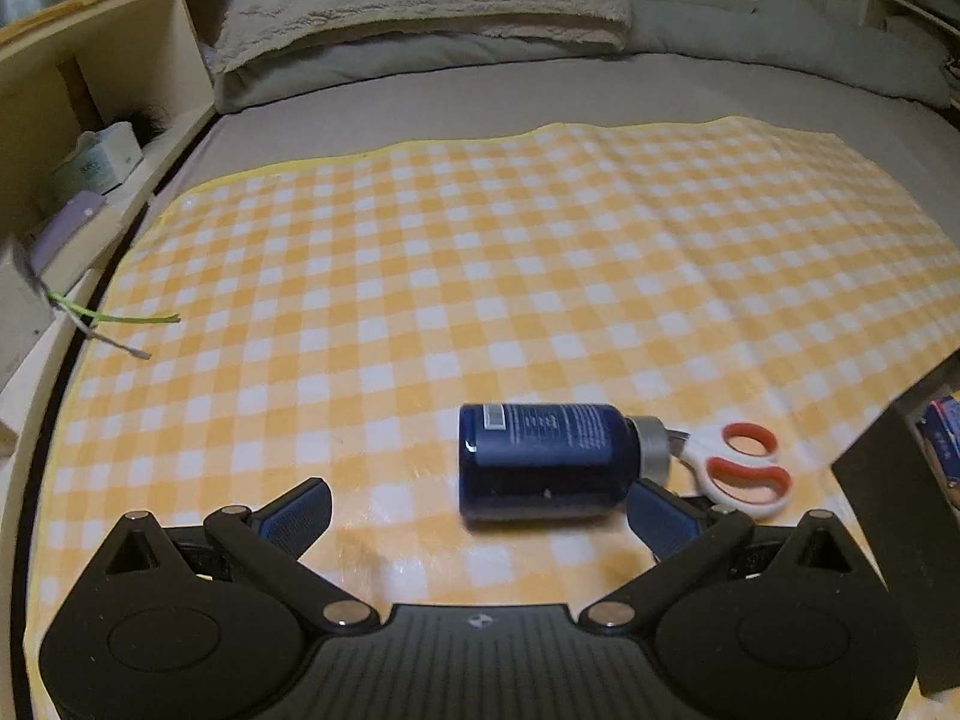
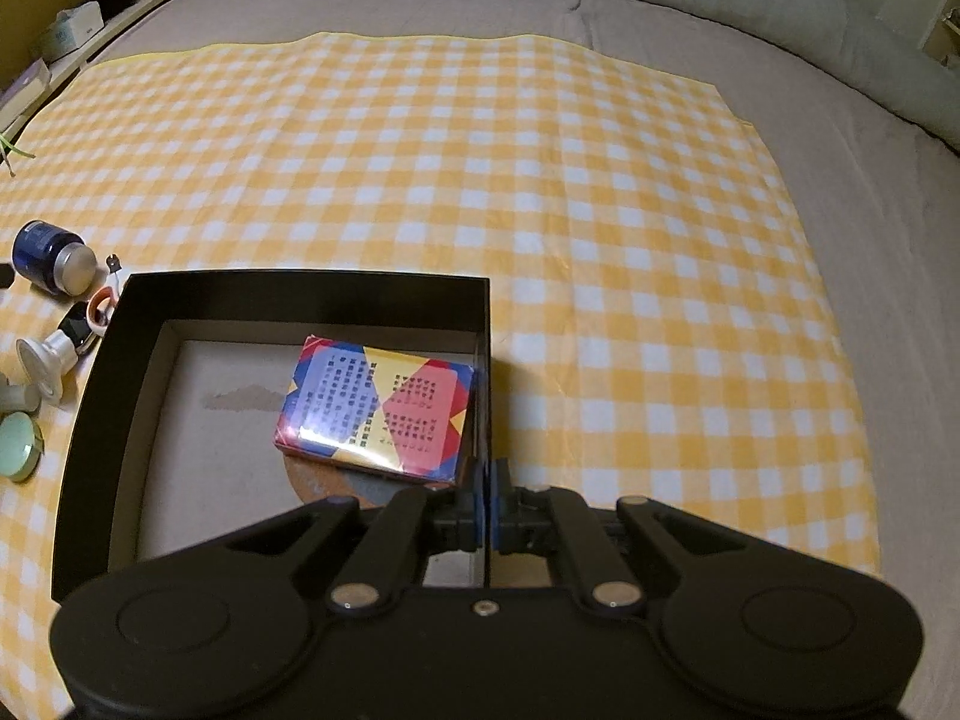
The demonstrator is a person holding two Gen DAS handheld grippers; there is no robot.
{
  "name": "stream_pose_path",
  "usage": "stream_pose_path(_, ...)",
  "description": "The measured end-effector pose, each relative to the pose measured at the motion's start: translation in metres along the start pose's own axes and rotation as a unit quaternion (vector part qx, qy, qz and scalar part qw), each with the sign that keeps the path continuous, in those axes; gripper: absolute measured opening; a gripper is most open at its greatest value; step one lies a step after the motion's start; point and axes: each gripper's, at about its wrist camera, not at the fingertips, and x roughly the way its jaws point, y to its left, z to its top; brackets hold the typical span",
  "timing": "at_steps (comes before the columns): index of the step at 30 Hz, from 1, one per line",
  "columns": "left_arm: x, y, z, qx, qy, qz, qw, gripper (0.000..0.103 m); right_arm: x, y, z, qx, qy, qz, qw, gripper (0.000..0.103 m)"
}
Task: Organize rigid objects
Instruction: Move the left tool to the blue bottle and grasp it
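The black box (image 2: 288, 294) sits on the checked cloth (image 2: 600, 240), and everything else is best placed from it. The right gripper (image 2: 487, 504) has its jaws pressed together on the box's right wall, steadying it; inside, against that same wall, lies the colourful card pack (image 2: 375, 405). To the left of the box, on the cloth, lie the blue bottle (image 1: 540, 459) on its side and, touching its silver cap, the red-handled scissors (image 1: 741, 468). The left gripper (image 1: 480, 513) is spread wide just short of the bottle, holding nothing. The likely step is picking up the bottle: centre the fingers across its round body, close squarely so it cannot roll, and lift clear of the scissors before crossing the box's left wall.
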Motion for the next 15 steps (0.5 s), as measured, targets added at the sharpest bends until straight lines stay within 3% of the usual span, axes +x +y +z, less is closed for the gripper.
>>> stream_pose_path(9, 0.034, -0.004, 0.012, -0.033, 0.029, -0.032, 0.9985, 0.103, 0.005, -0.003, 0.001, 0.011, 0.006, 0.008, 1.000, 0.003)
stream_pose_path(15, 0.051, -0.026, 0.024, -0.023, 0.039, -0.034, 0.9984, 0.103, 0.010, 0.000, 0.004, 0.005, 0.009, 0.005, 1.000, 0.004)
